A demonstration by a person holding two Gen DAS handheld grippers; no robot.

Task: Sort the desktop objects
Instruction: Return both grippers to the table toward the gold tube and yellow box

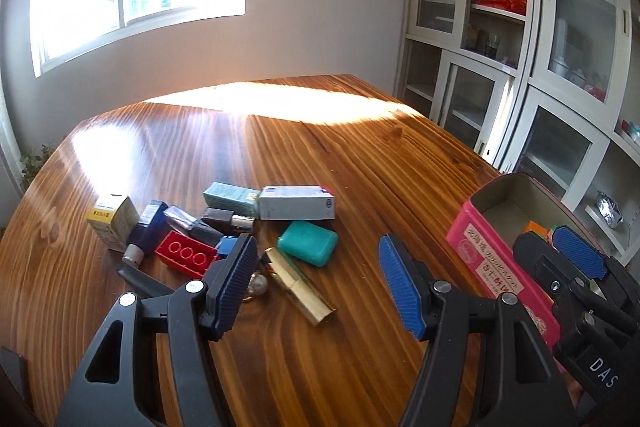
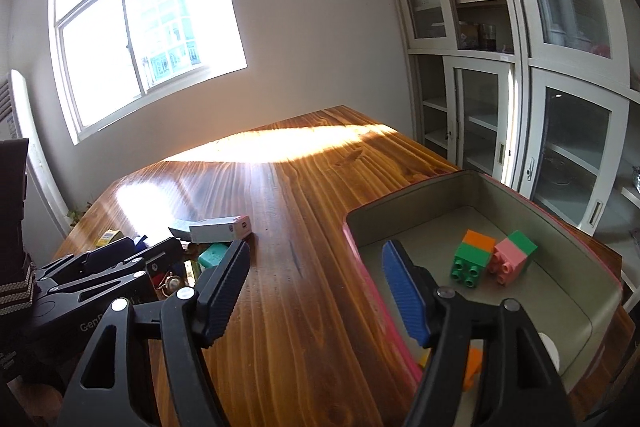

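Wooden table (image 1: 360,163): clutter pile (image 1: 208,223) just beyond empty, parted left gripper (image 1: 316,283).

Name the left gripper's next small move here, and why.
Probably ease the left gripper forward and left onto the red brick. Its jaws stand open with nothing between them, bricks already lie in the pink tin, and this brick remains in the pile.
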